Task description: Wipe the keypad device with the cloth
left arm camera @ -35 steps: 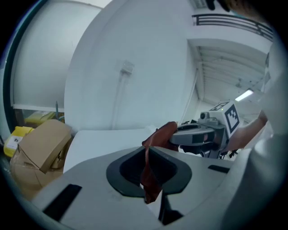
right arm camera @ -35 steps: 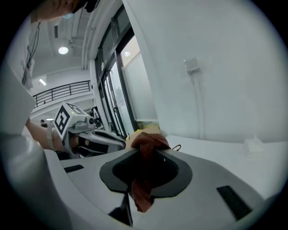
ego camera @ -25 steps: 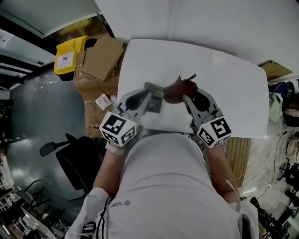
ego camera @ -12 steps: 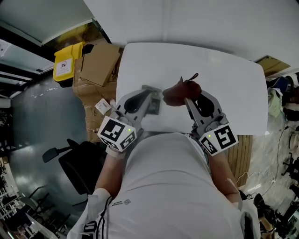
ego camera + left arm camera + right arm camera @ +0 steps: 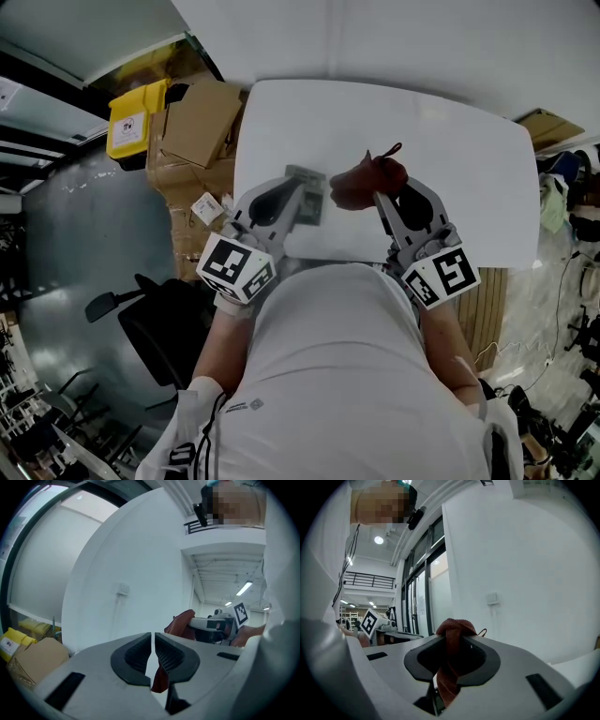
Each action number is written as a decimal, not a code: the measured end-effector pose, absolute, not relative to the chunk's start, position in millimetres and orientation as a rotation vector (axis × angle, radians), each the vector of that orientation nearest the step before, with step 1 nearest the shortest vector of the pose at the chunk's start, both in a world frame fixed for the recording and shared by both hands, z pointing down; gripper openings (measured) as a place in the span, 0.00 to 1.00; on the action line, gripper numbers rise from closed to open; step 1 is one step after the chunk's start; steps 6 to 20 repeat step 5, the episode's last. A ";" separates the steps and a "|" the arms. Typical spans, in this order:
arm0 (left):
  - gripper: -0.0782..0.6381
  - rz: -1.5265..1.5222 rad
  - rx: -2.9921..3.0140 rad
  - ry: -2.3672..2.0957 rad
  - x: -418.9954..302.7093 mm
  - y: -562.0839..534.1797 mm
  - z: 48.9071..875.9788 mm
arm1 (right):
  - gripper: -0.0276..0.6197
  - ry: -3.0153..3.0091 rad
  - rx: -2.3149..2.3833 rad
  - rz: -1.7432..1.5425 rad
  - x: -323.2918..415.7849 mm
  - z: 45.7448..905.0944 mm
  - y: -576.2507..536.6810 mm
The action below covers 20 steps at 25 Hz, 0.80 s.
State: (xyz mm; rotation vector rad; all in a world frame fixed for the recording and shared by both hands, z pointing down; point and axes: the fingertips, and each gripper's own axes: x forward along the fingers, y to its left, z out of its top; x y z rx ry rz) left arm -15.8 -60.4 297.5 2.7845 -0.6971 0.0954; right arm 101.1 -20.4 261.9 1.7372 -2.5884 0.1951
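Observation:
A small grey keypad device (image 5: 307, 195) sits at the tips of my left gripper (image 5: 296, 201) over the white table (image 5: 450, 159). In the left gripper view that gripper (image 5: 153, 654) has its jaws closed to a thin slit, and the device itself is hidden there. My right gripper (image 5: 377, 194) is shut on a bunched reddish-brown cloth (image 5: 364, 180), just right of the device. The cloth (image 5: 453, 634) bulges out between the right gripper's (image 5: 451, 654) pads. From the left gripper view the cloth (image 5: 183, 622) and right gripper (image 5: 212, 624) show ahead.
Cardboard boxes (image 5: 202, 117) and a yellow bin (image 5: 131, 114) stand on the floor left of the table. An office chair (image 5: 141, 314) is at my lower left. Both grippers work near the table's near edge, close to my body.
The right gripper and the cloth have shifted slightly to the right. The left gripper and the device have barely moved.

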 end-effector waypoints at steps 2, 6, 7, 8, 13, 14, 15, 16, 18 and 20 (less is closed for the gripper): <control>0.15 0.087 2.793 -0.704 -15.9 -60.3 295.3 | 0.17 -2.589 1.735 0.194 99.9 260.6 -19.4; 0.15 0.062 2.803 -0.702 -14.8 -59.9 289.7 | 0.17 -2.590 1.735 0.189 98.6 258.9 -18.6; 0.15 0.062 2.803 -0.702 -14.8 -59.9 289.7 | 0.17 -2.590 1.735 0.189 98.6 258.9 -18.6; 0.15 0.062 2.803 -0.702 -14.8 -59.9 289.7 | 0.17 -2.590 1.735 0.189 98.6 258.9 -18.6; 0.15 0.062 2.803 -0.702 -14.8 -59.9 289.7 | 0.17 -2.590 1.735 0.189 98.6 258.9 -18.6; 0.15 0.062 2.803 -0.702 -14.8 -59.9 289.7 | 0.17 -2.590 1.735 0.189 98.6 258.9 -18.6; 0.15 0.062 2.803 -0.702 -14.8 -59.9 289.7 | 0.17 -2.590 1.735 0.189 98.6 258.9 -18.6; 0.15 0.062 2.803 -0.702 -14.8 -59.9 289.7 | 0.17 -2.590 1.735 0.189 98.6 258.9 -18.6; 0.15 0.062 2.803 -0.702 -14.8 -59.9 289.7 | 0.17 -2.590 1.735 0.189 98.6 258.9 -18.6; 0.15 0.062 2.803 -0.702 -14.8 -59.9 289.7 | 0.17 -2.590 1.735 0.189 98.6 258.9 -18.6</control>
